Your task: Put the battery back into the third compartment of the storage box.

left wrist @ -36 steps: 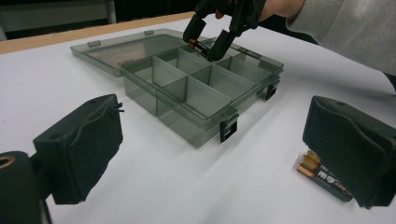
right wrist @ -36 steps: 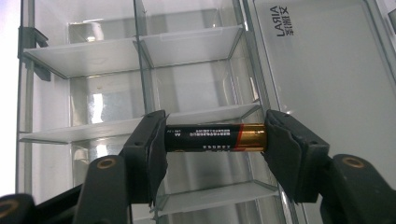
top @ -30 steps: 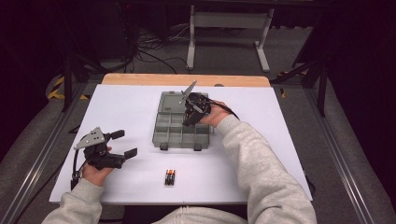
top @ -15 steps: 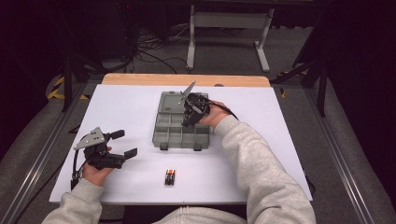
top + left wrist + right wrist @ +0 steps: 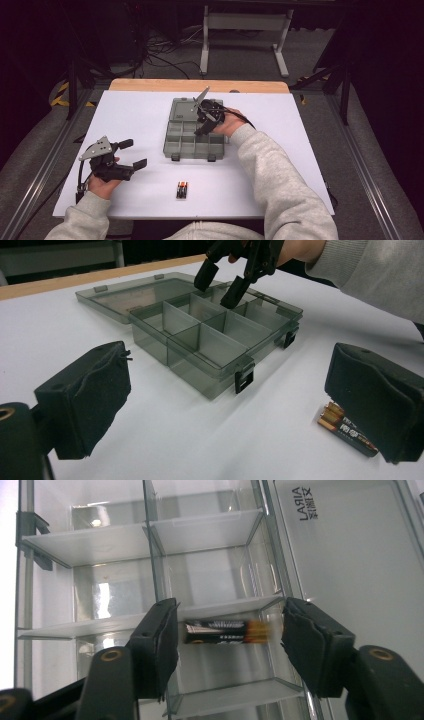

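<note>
Up close, we see one battery (image 5: 225,631) between the right gripper (image 5: 227,645) jaws, which have just been opening, above a compartment of the grey box (image 5: 186,142). From above, two batteries (image 5: 182,190) lie on the desk (image 5: 300,150); the left gripper (image 5: 131,154) gapes empty.

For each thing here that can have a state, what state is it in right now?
Smoky grey clear plastic compartment box: lid open, lying flat behind it.
Black and gold battery: blurred, between the right gripper's jaws over a compartment, a gap at its gold end.
Pack of batteries: lying on the white table, untouched.
Right gripper: jaws have just been opening.
Left gripper: open, nothing between its jaws.
</note>
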A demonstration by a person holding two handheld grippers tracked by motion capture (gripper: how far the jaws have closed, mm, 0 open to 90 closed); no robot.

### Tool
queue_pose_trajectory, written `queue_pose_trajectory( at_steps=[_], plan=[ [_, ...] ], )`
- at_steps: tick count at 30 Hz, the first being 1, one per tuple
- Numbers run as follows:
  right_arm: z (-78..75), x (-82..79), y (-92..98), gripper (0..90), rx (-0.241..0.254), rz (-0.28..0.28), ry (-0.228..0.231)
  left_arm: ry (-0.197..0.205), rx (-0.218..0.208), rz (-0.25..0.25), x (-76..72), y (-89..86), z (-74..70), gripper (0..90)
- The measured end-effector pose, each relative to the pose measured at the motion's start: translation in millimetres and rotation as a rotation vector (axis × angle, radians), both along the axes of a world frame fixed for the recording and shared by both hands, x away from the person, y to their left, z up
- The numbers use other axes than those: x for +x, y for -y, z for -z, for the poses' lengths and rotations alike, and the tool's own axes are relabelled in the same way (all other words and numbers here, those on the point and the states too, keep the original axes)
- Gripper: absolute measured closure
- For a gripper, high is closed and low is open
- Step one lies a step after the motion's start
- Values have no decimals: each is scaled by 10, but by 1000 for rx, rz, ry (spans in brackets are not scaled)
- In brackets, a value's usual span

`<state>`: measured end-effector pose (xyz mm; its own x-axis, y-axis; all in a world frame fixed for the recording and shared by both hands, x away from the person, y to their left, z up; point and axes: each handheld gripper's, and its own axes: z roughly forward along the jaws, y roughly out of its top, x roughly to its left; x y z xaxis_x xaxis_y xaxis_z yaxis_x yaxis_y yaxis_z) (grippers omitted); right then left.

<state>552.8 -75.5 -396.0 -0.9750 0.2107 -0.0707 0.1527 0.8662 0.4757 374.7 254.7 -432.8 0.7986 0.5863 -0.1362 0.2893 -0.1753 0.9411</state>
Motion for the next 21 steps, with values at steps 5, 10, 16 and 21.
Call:
queue_pose_trajectory(
  at_steps=[5,10,16,21],
  plan=[
    [-45,-19,11,368,19,5,2,2,-3,-2,1,1,1,48],
    [-135,-80,25,297,59,3,-5,0,-6,-4,3,4,2,45],
    [-263,-236,21,192,98,-8,-2,-1,-4,-4,9,5,3,36],
    [-347,-386,20,129,126,-25,-1,-1,-5,-10,13,6,5,30]
  ],
)
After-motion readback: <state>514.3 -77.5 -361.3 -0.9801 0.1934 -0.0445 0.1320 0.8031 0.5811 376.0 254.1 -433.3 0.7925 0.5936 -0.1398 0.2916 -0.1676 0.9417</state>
